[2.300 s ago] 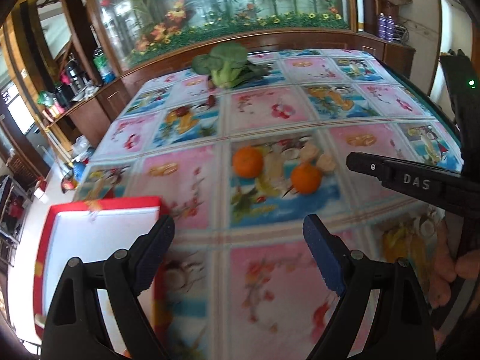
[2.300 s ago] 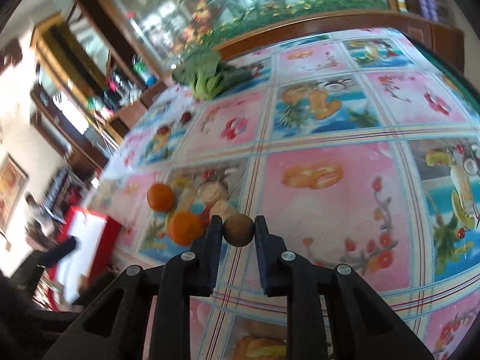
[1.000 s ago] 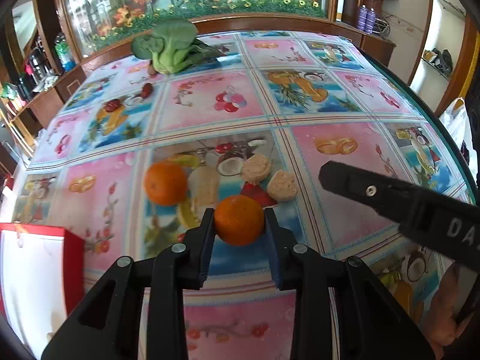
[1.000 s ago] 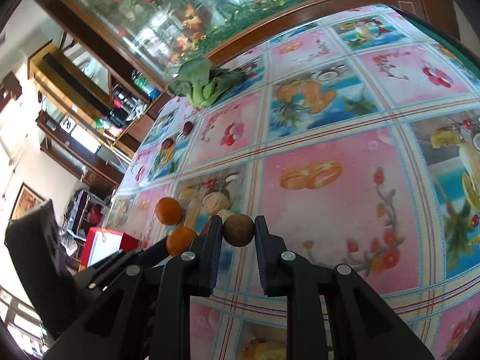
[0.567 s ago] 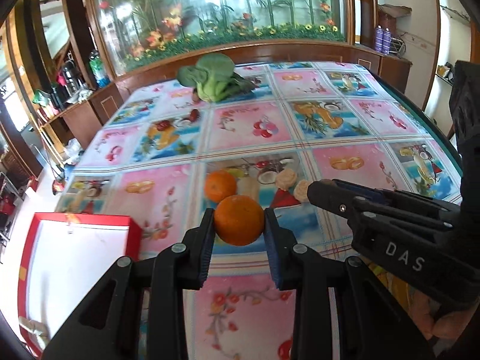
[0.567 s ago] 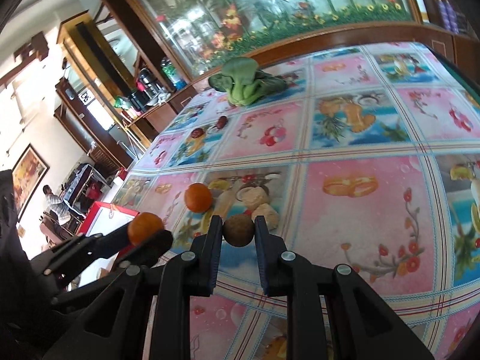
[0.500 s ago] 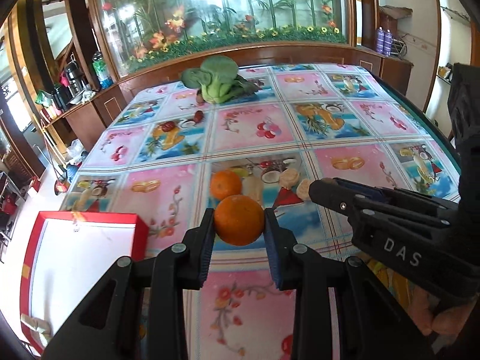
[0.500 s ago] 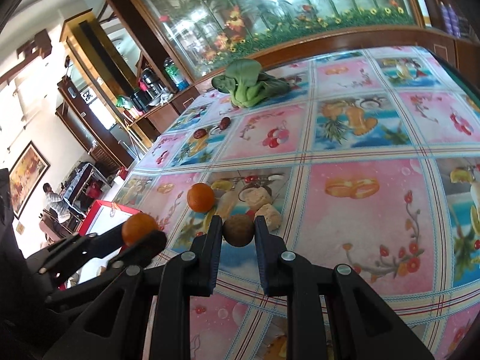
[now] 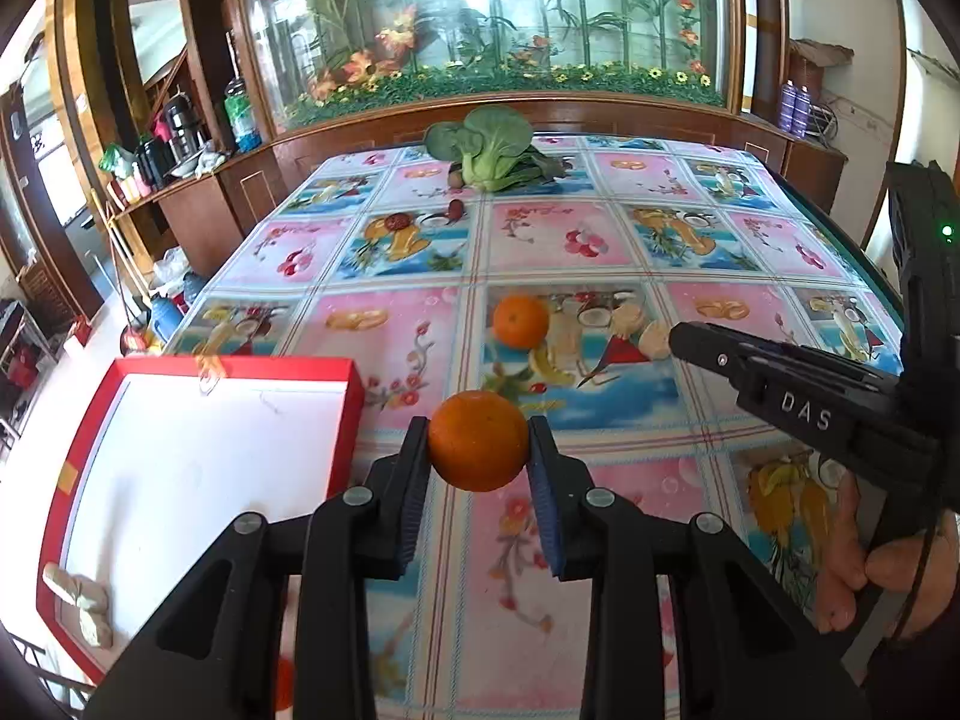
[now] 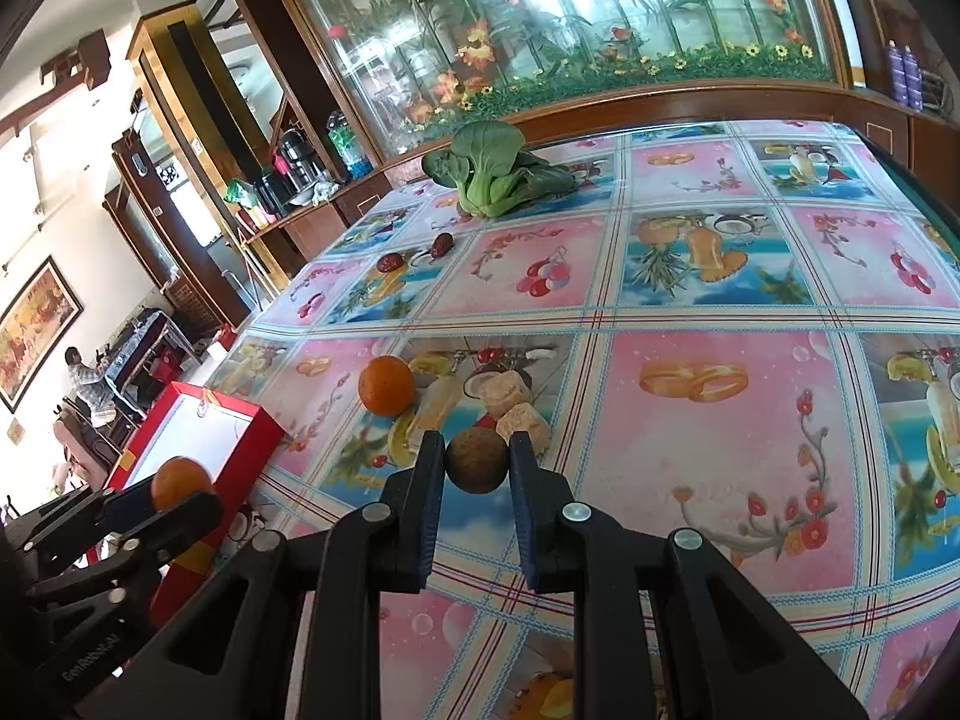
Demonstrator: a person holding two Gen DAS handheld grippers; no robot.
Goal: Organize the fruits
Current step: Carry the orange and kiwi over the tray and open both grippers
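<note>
My left gripper (image 9: 479, 450) is shut on an orange (image 9: 478, 440) and holds it above the table, just right of the red box (image 9: 354, 396) with a white inside. In the right wrist view that same orange (image 10: 180, 482) hangs beside the red box (image 10: 252, 420). My right gripper (image 10: 477, 462) is shut on a small brown round fruit (image 10: 477, 459) above the tablecloth. A second orange (image 9: 521, 321) (image 10: 387, 385) lies on the table, with two pale beige chunks (image 10: 515, 402) to its right.
A green leafy vegetable (image 9: 489, 150) lies at the table's far end, with small dark red fruits (image 10: 441, 245) in front of it. Pale pieces (image 9: 78, 600) sit in the box's near left corner. A wooden cabinet (image 9: 192, 204) stands to the left.
My left gripper lifted the orange off the cloth and carried it back and left, close to the red box. The right gripper kept its brown fruit, rolled upright and barely shifted.
</note>
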